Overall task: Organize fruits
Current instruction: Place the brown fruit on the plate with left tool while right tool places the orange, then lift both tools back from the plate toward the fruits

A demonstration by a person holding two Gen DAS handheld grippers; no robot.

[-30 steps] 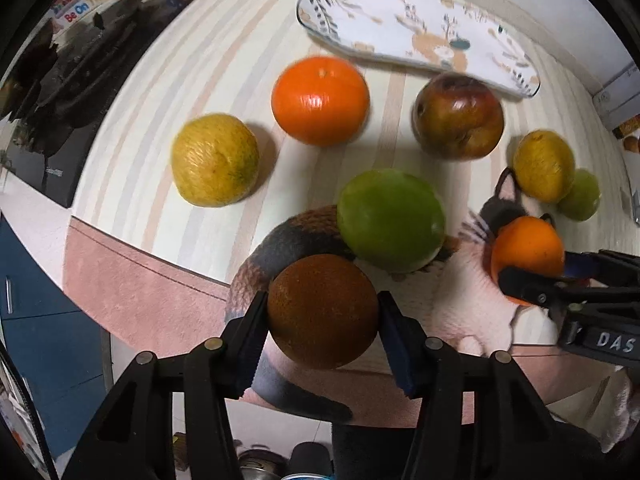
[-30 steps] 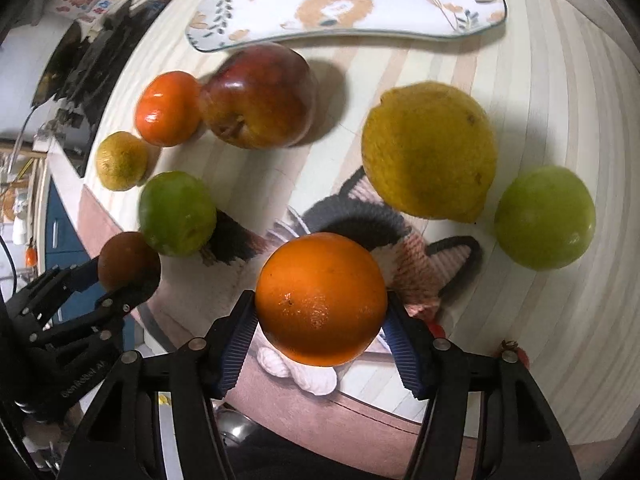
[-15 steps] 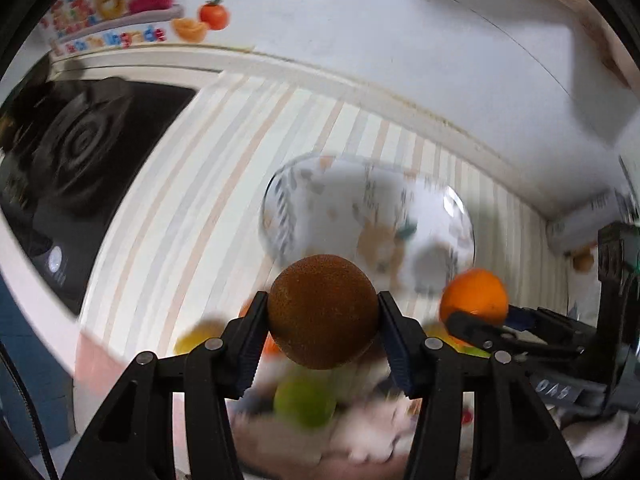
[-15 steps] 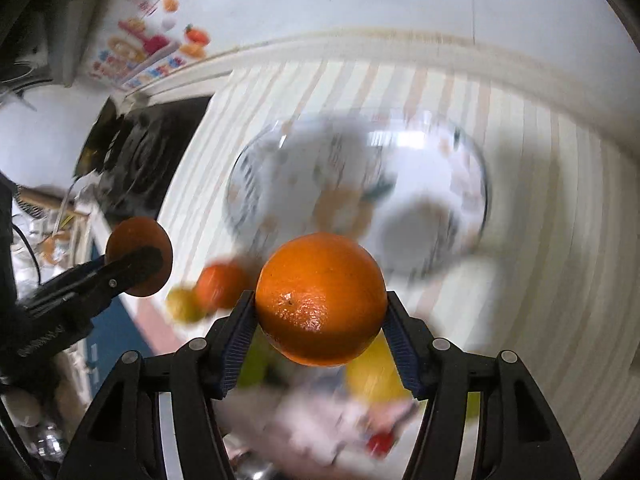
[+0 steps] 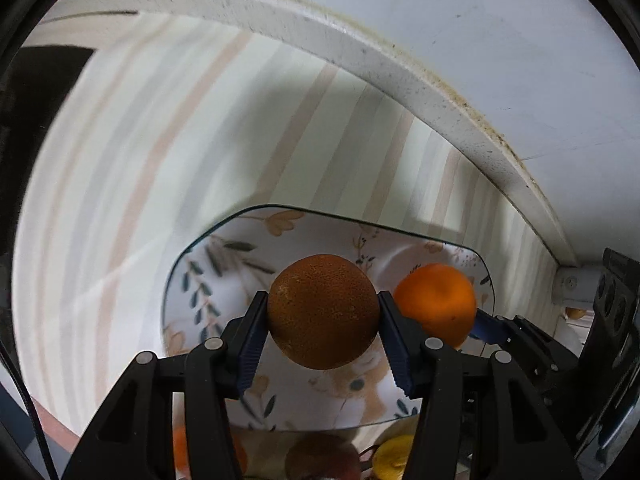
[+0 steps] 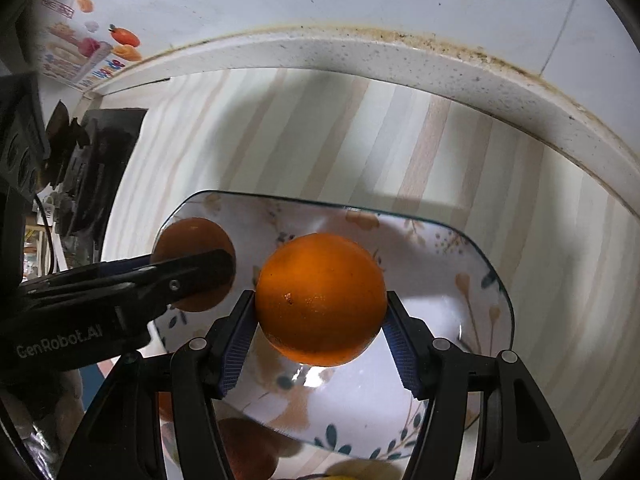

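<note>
My left gripper (image 5: 322, 340) is shut on a brown rough-skinned orange (image 5: 323, 312), held above the left half of a white floral plate (image 5: 200, 280). My right gripper (image 6: 320, 340) is shut on a bright orange (image 6: 320, 298) above the middle of the same plate (image 6: 460, 300). In the left wrist view the bright orange (image 5: 438, 300) and the right gripper's blue pad show at the right. The right wrist view has the brown orange (image 6: 192, 248) and the left gripper (image 6: 192, 268) at the left. Nothing lies on the bare parts of the plate that I can see.
The striped mat (image 5: 120, 200) runs back to a white raised ledge (image 5: 400, 68) and the wall. A black stove (image 6: 100, 160) stands at the left. Below the plate's near edge, a dark red fruit (image 5: 320, 460), a yellow fruit (image 5: 394, 460) and an orange fruit (image 5: 180, 452) peek out.
Both grippers, each still holding its fruit, have travelled away from the loose fruits on the mat and now hang over the floral plate, close to the back ledge.
</note>
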